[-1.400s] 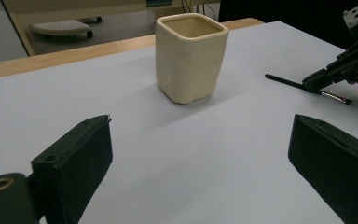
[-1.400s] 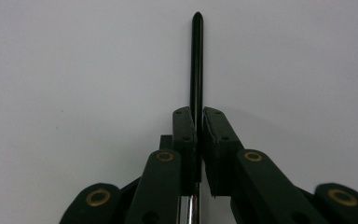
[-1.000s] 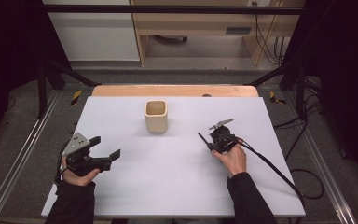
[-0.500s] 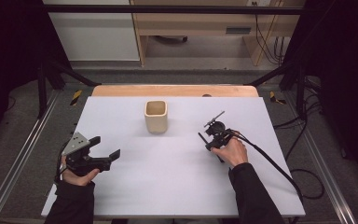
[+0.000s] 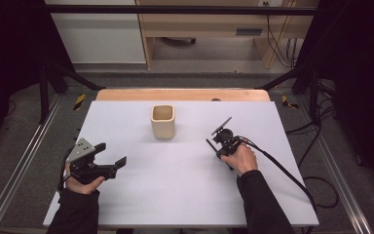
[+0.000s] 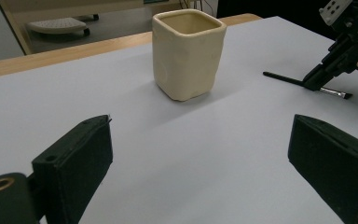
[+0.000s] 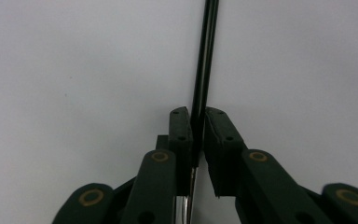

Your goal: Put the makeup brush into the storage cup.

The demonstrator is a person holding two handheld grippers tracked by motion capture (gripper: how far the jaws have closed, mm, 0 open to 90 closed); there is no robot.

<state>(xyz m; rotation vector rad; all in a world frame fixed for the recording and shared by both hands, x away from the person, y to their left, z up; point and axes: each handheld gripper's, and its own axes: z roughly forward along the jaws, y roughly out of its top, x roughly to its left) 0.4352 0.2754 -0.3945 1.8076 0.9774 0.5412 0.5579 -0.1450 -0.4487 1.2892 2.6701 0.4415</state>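
Observation:
A cream square cup (image 5: 163,122) (image 6: 189,53) stands upright at the middle back of the white table (image 5: 185,185). Right of it lies a thin black brush (image 5: 209,143) (image 6: 282,78) (image 7: 207,56), flat on the table. My right gripper (image 5: 218,151) (image 7: 198,126) (image 6: 314,83) points down at it. Its jaws have just been closing and now pinch the brush's handle. My left gripper (image 5: 112,153) (image 6: 200,149) rests at the front left, open wide with nothing between its jaws, facing the cup.
A wooden strip (image 5: 182,94) runs along the table's far edge. Metal rails (image 5: 24,156) flank the table, and a cable (image 5: 282,170) trails from the right gripper off the right side. Bare tabletop lies between the grippers and in front of the cup.
The right gripper has tipped and shifted slightly over the brush, its top plate turning. The left gripper and the cup stay where they were.

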